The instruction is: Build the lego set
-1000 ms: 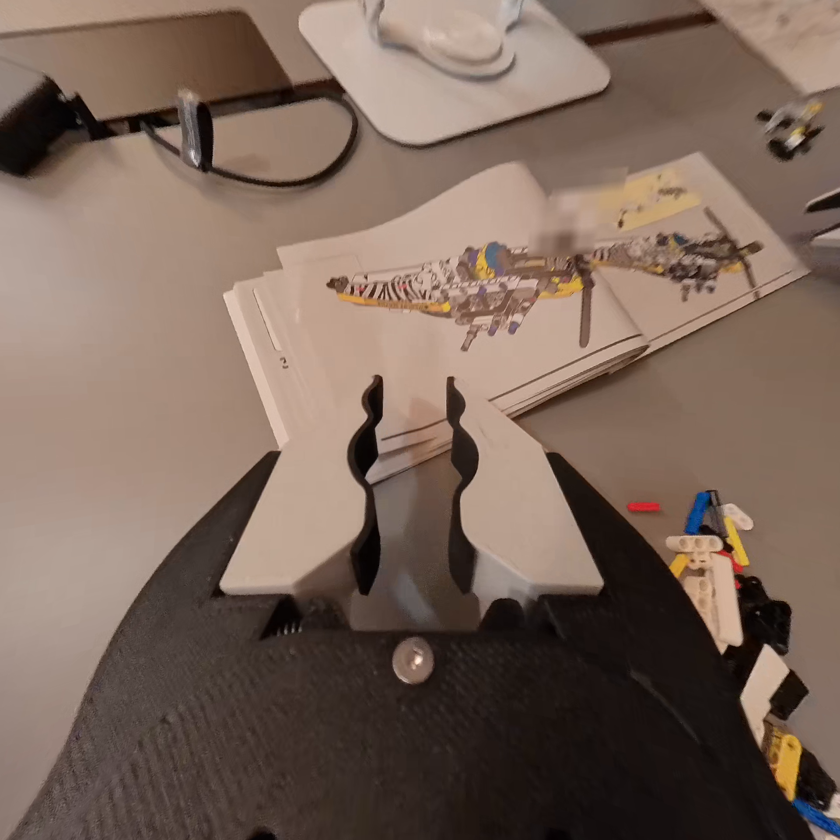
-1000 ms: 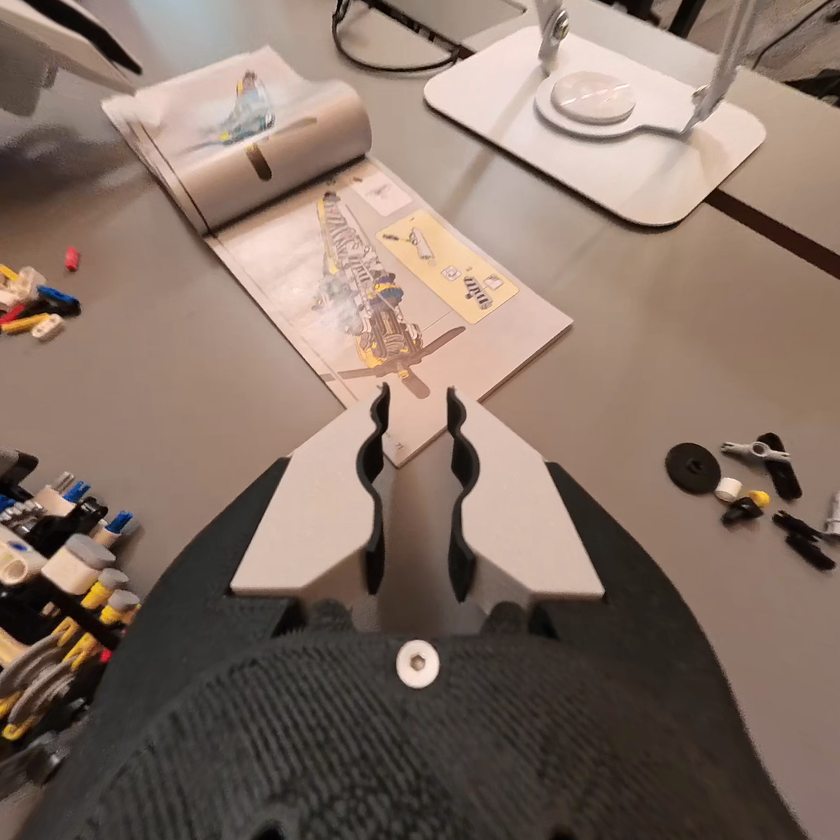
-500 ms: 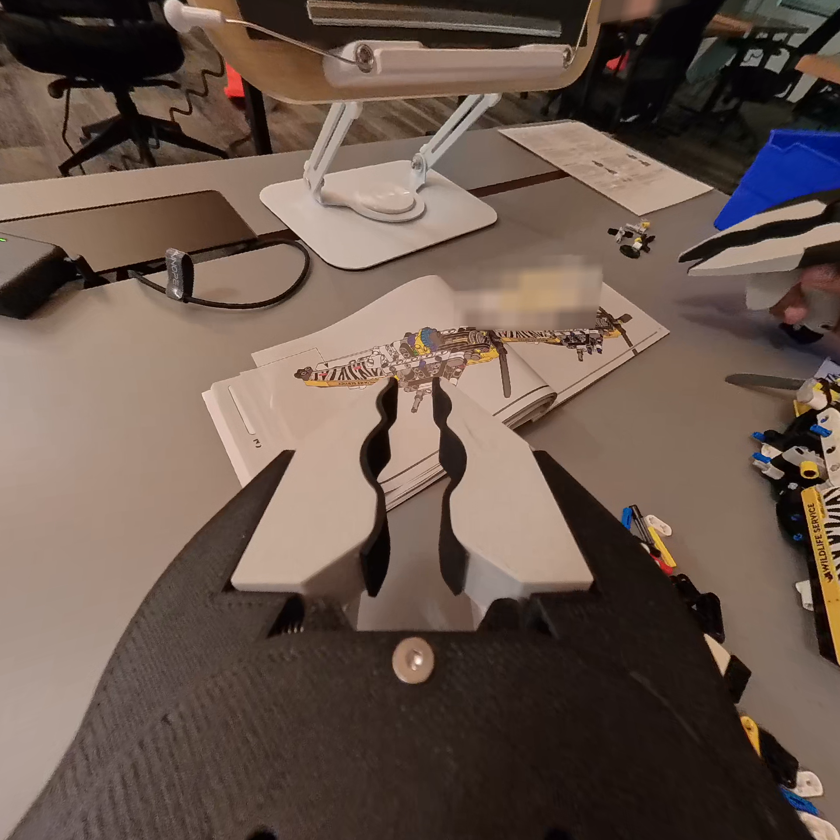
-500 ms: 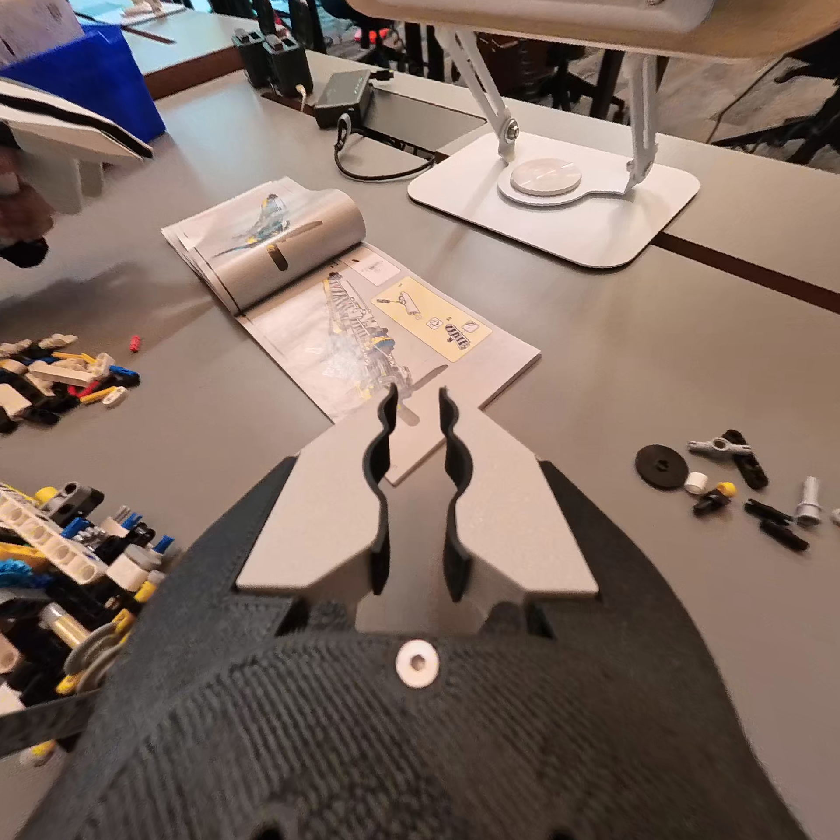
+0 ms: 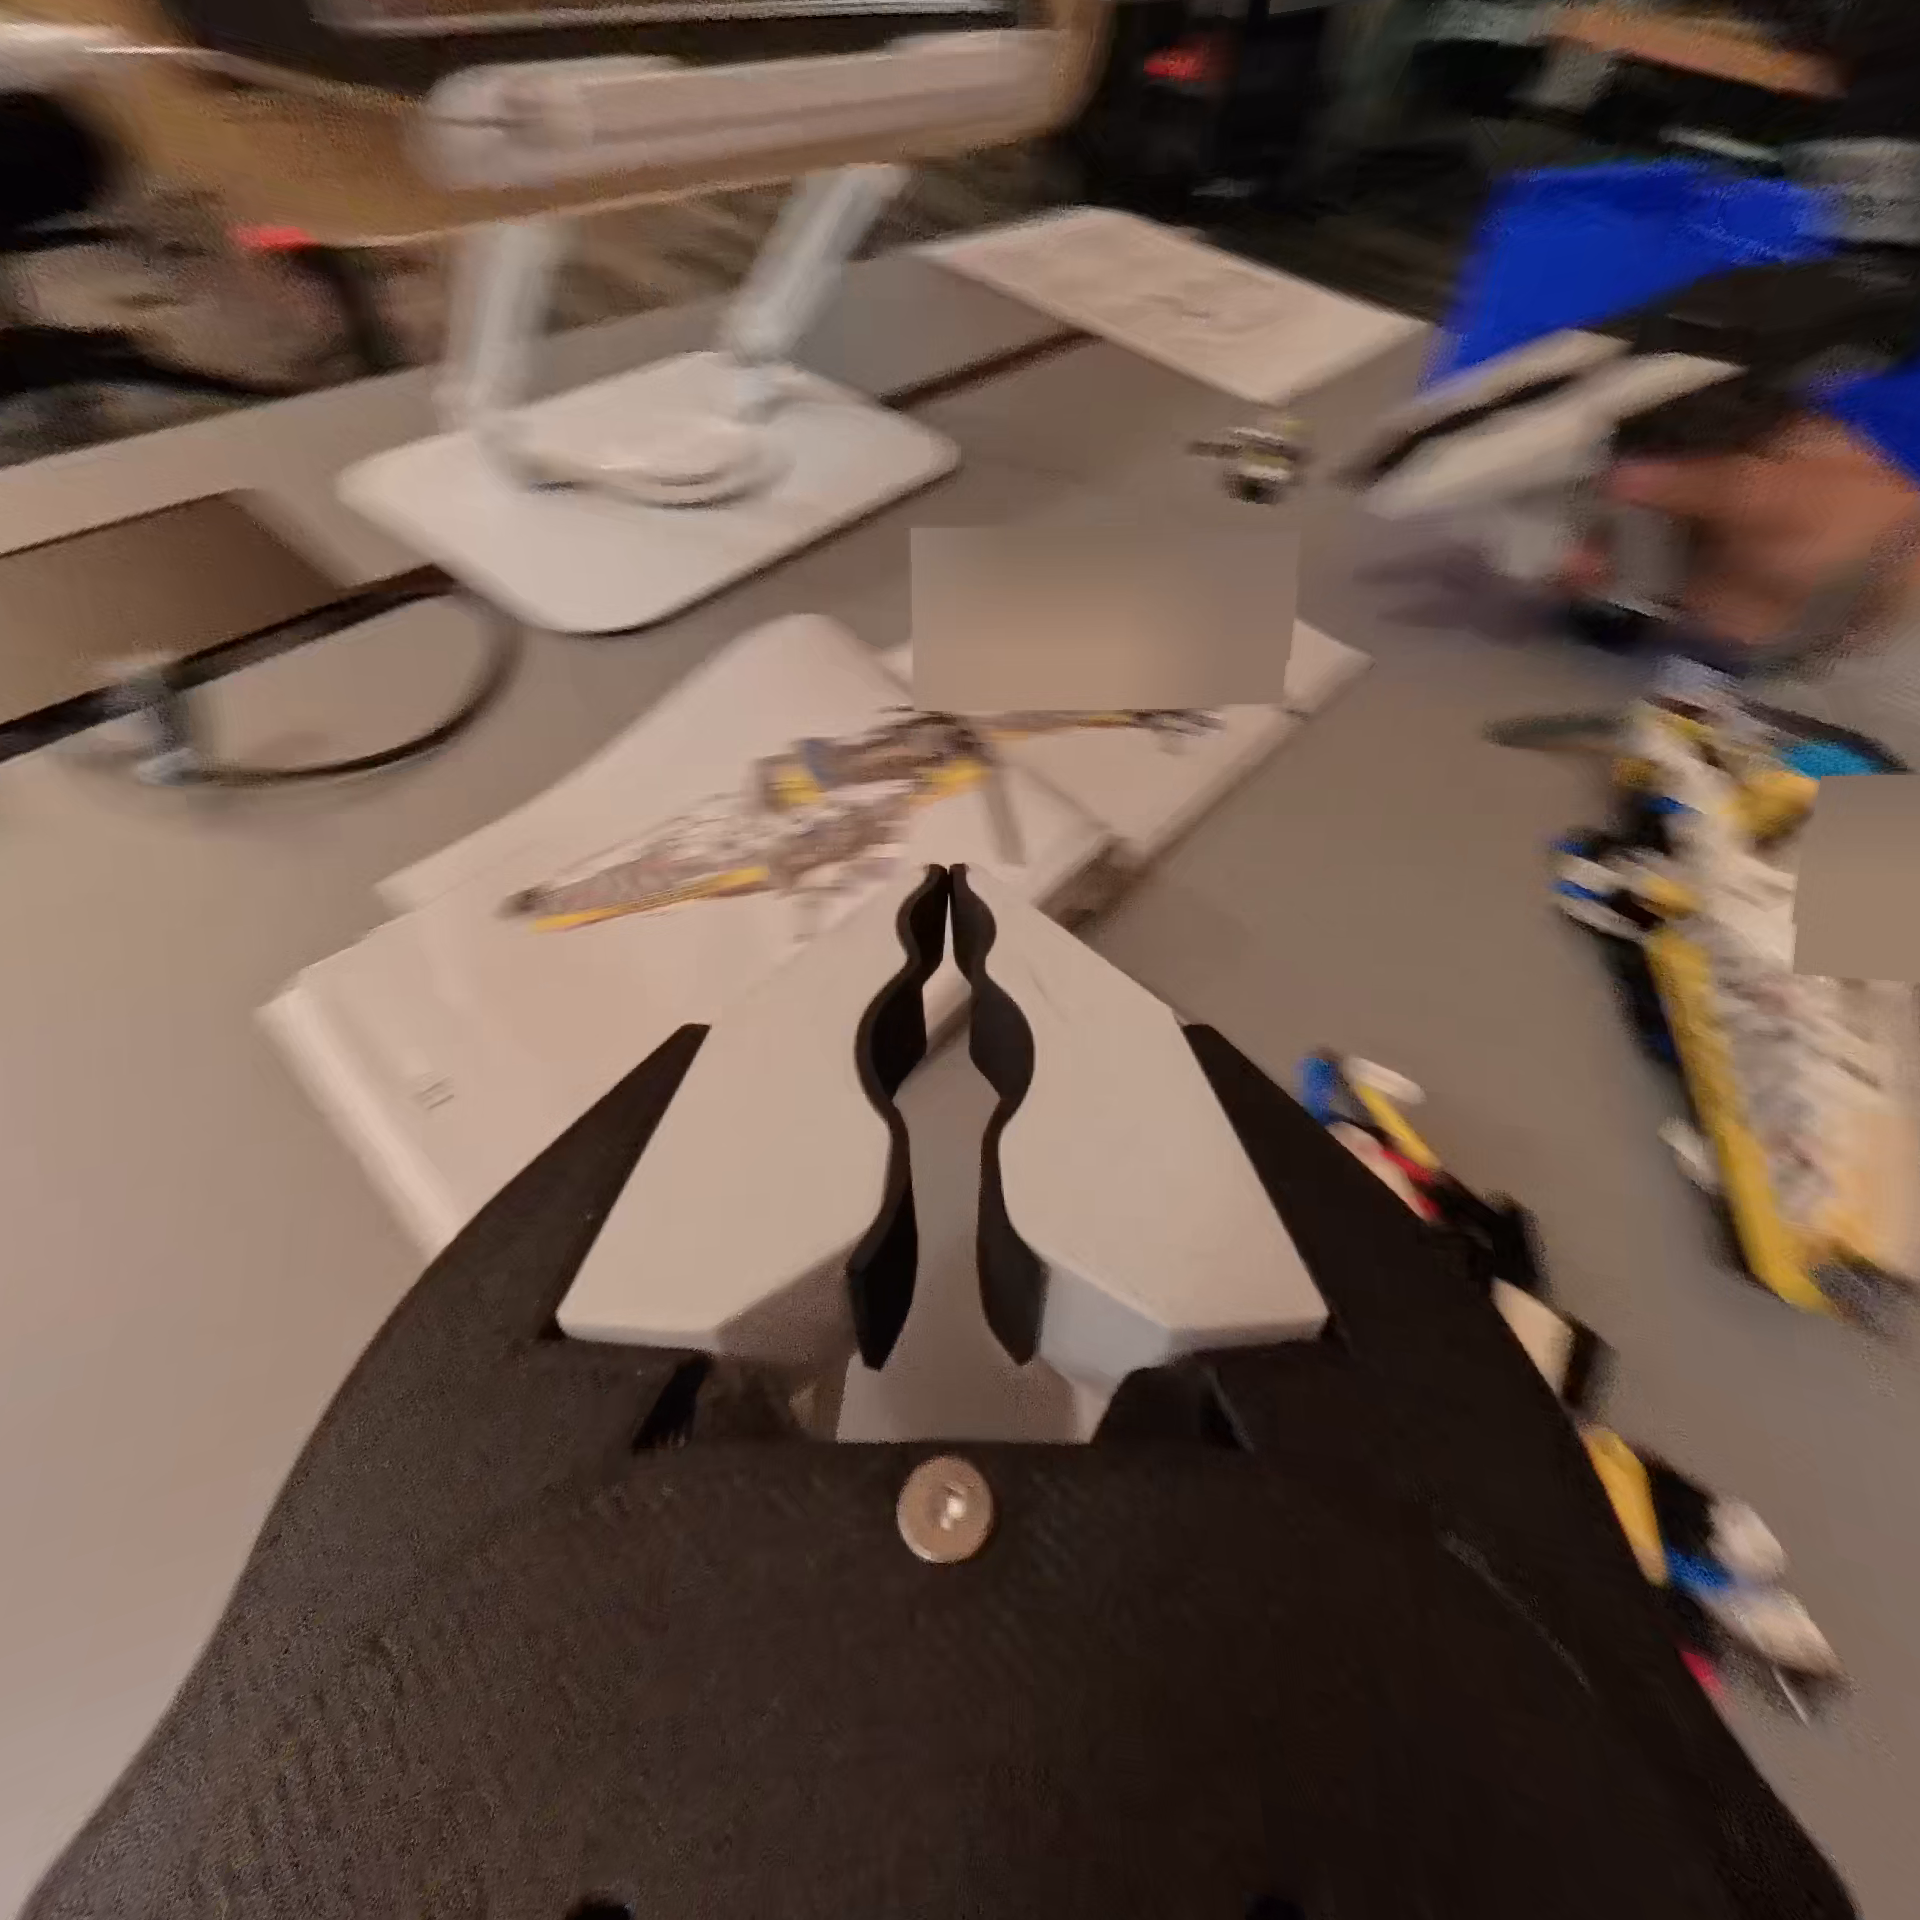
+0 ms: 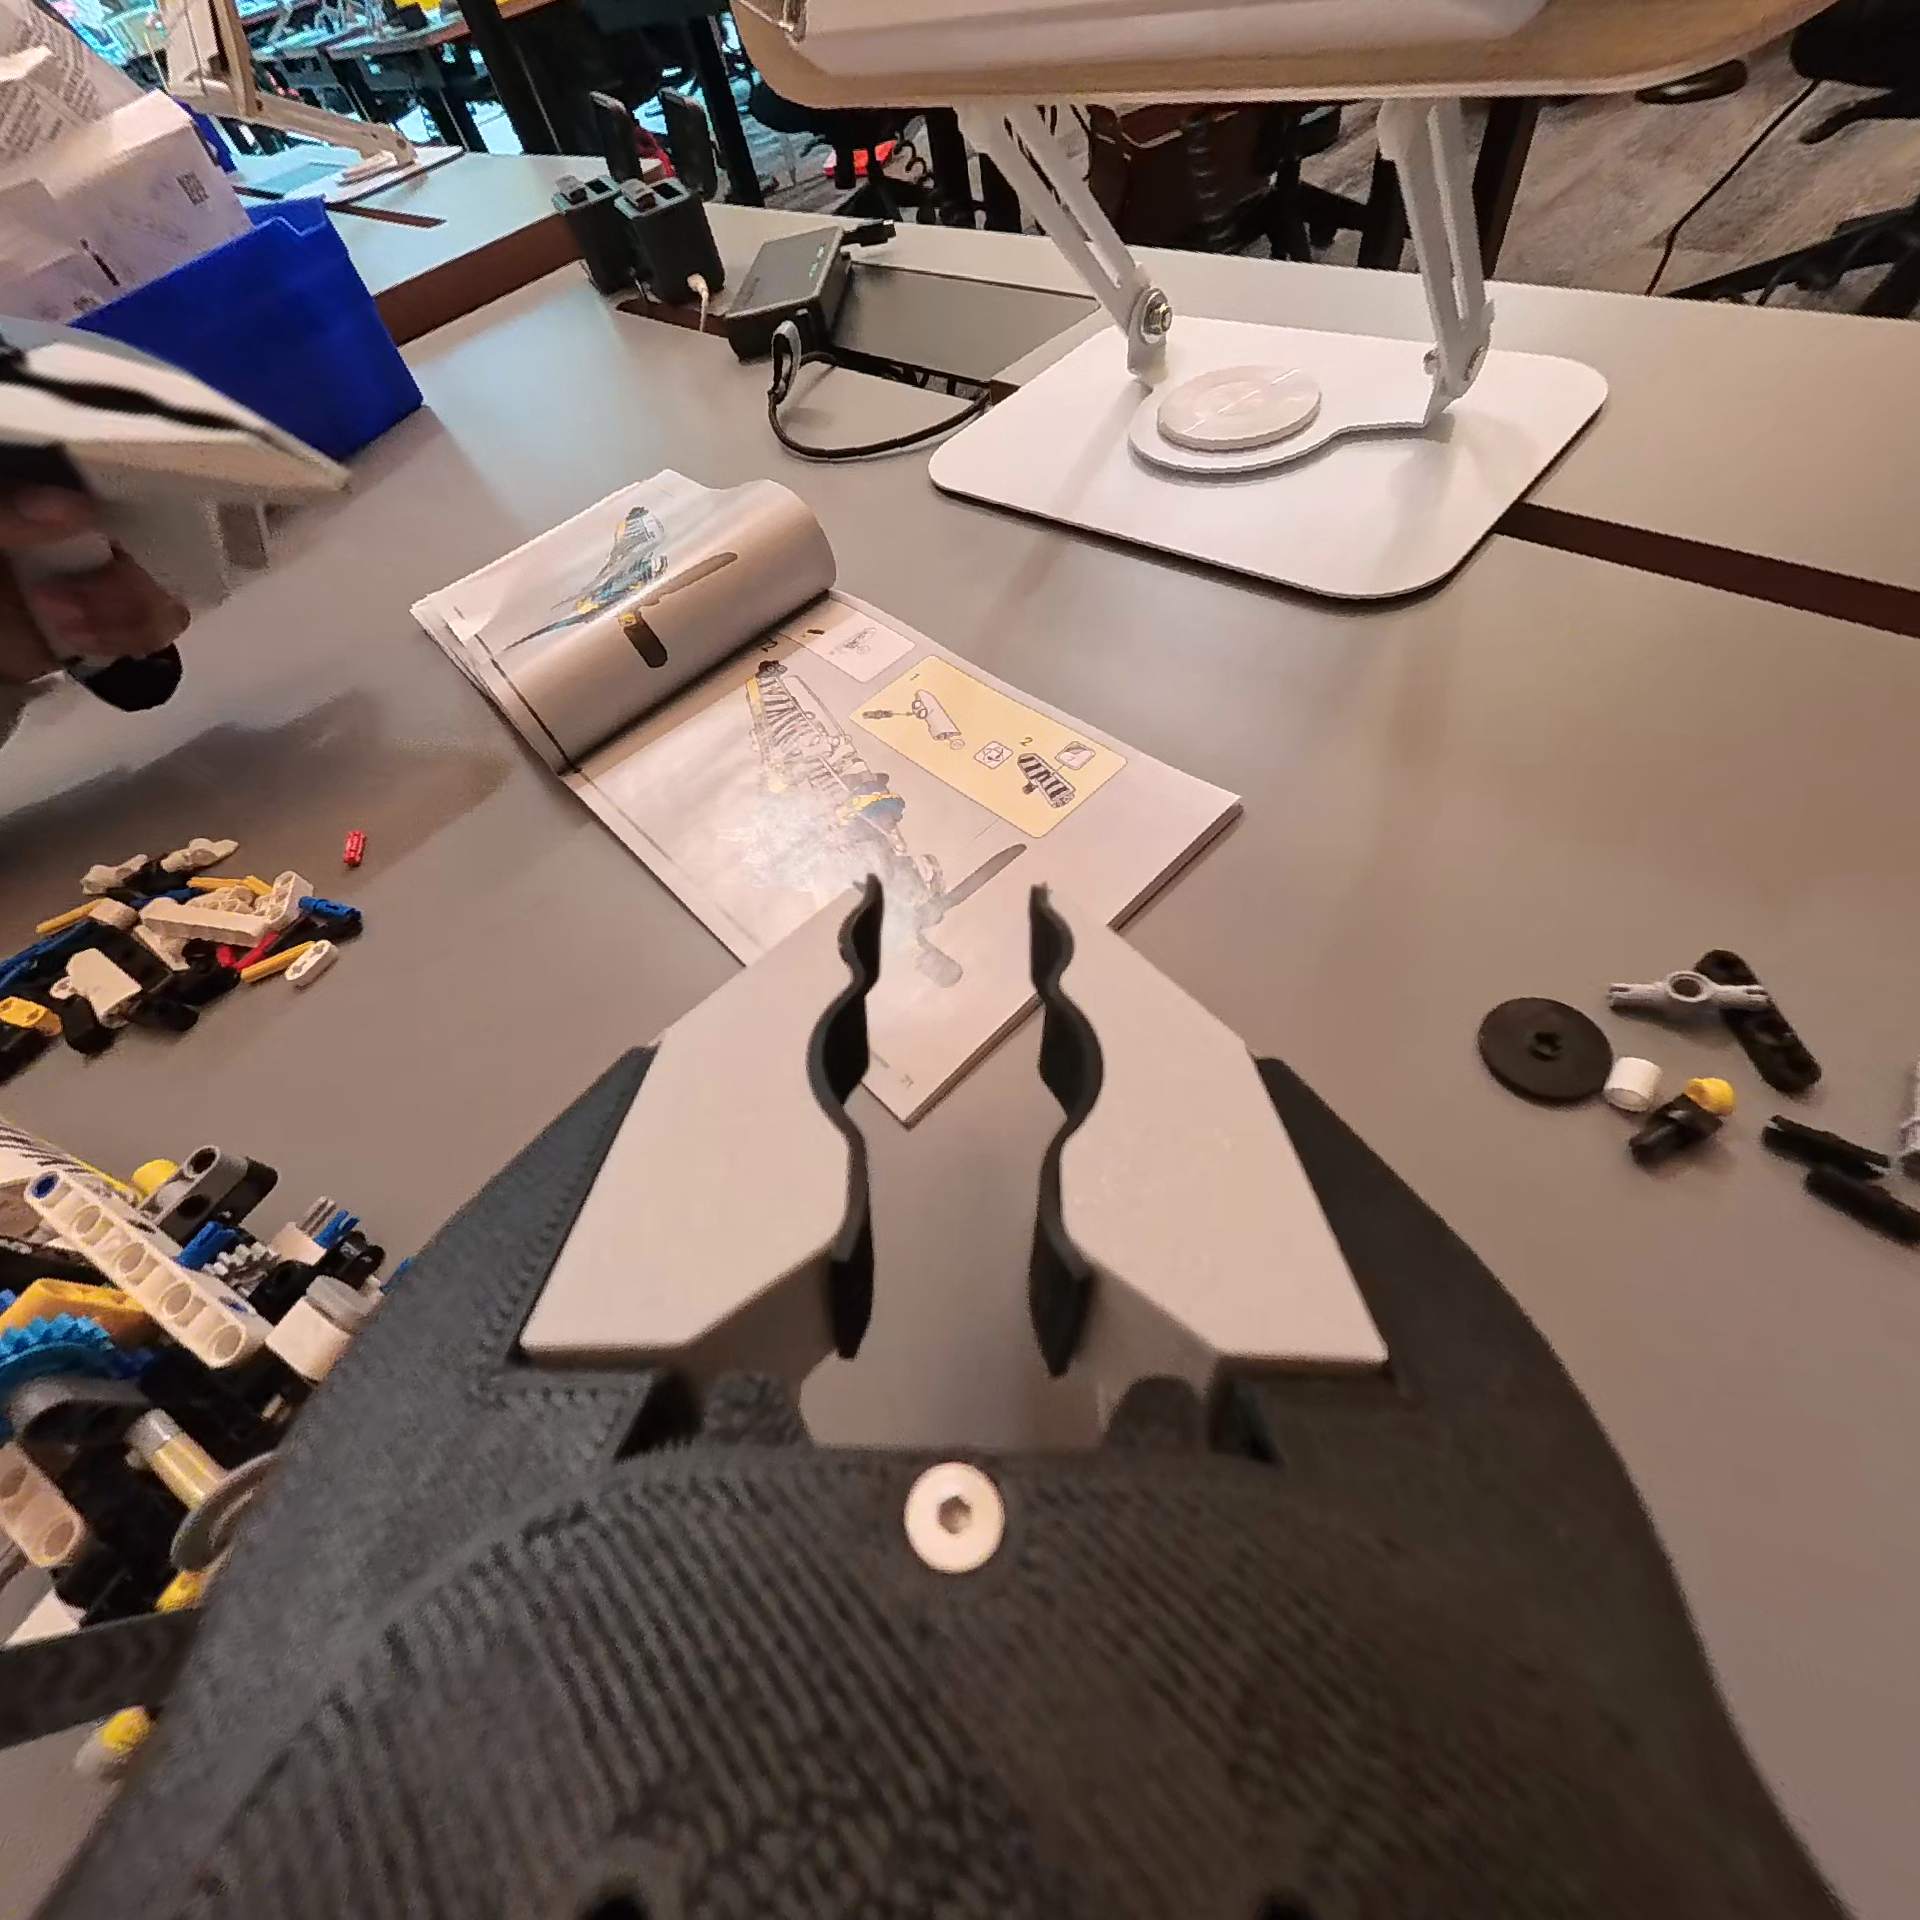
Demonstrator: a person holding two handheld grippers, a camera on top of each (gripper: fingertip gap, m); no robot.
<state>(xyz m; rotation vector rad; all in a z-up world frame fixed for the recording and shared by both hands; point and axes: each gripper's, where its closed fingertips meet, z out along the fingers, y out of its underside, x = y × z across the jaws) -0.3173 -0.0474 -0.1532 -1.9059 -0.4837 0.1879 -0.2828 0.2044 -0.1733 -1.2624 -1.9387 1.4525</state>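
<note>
Left wrist view is smeared by motion blur, yet the left claw [image 5: 950,871] shows its tips pressed together on nothing, above the open instruction booklet [image 5: 665,935] on the grey worktop [image 5: 156,935]. Right claw [image 6: 954,904] hangs parted and empty over the booklet's near corner; the half-built lego model [image 6: 135,1309] is cut off at the left edge, loose lego pieces [image 6: 177,935] beyond it. A blue bin [image 6: 270,322] holds white paper packaging.

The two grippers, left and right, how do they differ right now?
The left gripper has its fingertips touching, while the right gripper stands open with a clear gap. The left's view is smeared with motion blur; the right's is sharp. Both are empty and point toward the open instruction booklet.
</note>
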